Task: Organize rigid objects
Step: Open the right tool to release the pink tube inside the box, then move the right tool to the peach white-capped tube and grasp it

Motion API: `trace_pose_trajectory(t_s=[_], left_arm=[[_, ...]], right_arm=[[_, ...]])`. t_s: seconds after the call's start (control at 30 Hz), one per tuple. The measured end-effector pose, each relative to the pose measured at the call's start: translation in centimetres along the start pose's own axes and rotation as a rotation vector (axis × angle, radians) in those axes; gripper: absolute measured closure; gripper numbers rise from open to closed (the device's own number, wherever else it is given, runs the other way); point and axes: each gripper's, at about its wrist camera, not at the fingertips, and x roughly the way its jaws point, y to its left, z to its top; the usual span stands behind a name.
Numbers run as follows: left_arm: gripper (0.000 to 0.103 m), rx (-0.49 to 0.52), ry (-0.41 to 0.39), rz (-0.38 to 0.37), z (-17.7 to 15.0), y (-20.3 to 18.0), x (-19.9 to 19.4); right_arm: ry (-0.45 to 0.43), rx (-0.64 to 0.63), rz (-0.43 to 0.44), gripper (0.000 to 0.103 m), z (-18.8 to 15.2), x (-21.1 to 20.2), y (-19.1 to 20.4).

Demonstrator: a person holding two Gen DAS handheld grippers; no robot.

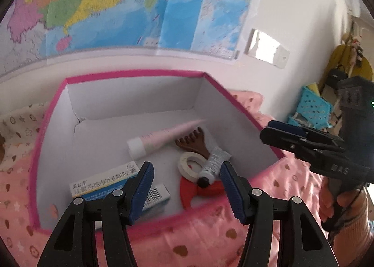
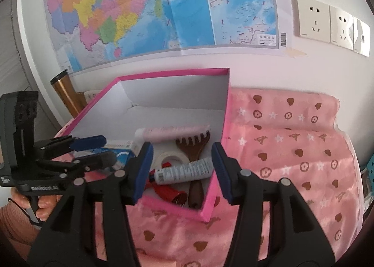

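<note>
A pink-rimmed box (image 1: pixel 131 74) (image 2: pixel 173 71) with a white inside stands on a pink bedspread. In it lie a pink tube (image 1: pixel 163 137) (image 2: pixel 173 131), a brown wooden comb (image 1: pixel 191 143) (image 2: pixel 194 145), a white tape roll (image 1: pixel 183 168) (image 2: pixel 173 155), a grey tube (image 1: pixel 213 161) (image 2: pixel 187 171) with a black cap, a red object (image 1: pixel 189 194) (image 2: pixel 166 191) and a blue-white medicine carton (image 1: pixel 102 182) (image 2: pixel 119 147). My left gripper (image 1: pixel 187 165) (image 2: pixel 105 150) hovers open over the box's near edge. My right gripper (image 2: pixel 182 150) (image 1: pixel 266 130) is open above the near right corner. Neither holds anything.
The pink bedspread (image 2: pixel 292 150) spreads to the right of the box. Behind it are a wall with a map (image 2: pixel 140 9) and sockets (image 2: pixel 313 19). A bronze flask (image 2: pixel 65 93) stands at the back left, a turquoise basket (image 1: pixel 311 103) off to the right. A hand (image 1: pixel 346 201) grips the right tool.
</note>
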Motion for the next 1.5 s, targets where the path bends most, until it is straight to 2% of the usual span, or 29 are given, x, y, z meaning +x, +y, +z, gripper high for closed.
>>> trace_pose_trajectory(t_s=[0.3,0.4,0.5,0.67,0.77,1.03,1.5], left_arm=[[0.043,0.050,-0.051,-0.068,-2.3,-1.8,-4.9],[0.041,0.056,-0.054,-0.086,-3.7,-2.3,-6.1],[0.041,0.053,-0.027,-0.084,-5.5,-2.5,-6.6],[0.041,0.010,0.083,-0.089,-8.8,-2.2,-5.2],[0.041,-0.018,0.129,-0.092,-10.5,-2.1,-4.8],[0.042,-0.056,0.181,-0.122,-12.3,-2.4,-4.7],[0.047,-0.078,0.190,-0.103,-12.9,-2.5,-4.9]], right_arm=[[-0.025,-0.011,0.077,0.049,-2.9,-4.0,1.0],[0.002,0.018,0.107,0.048,-4.7,-4.7,0.7],[0.069,0.056,0.101,0.048,-7.3,-4.3,0.3],[0.181,0.126,0.094,0.048,-11.3,-3.1,-0.6],[0.206,0.148,0.091,0.048,-12.5,-3.1,-0.8],[0.246,0.145,0.105,0.048,-14.1,-3.0,0.0],[0.249,0.151,0.126,0.048,-14.3,-2.5,0.5]])
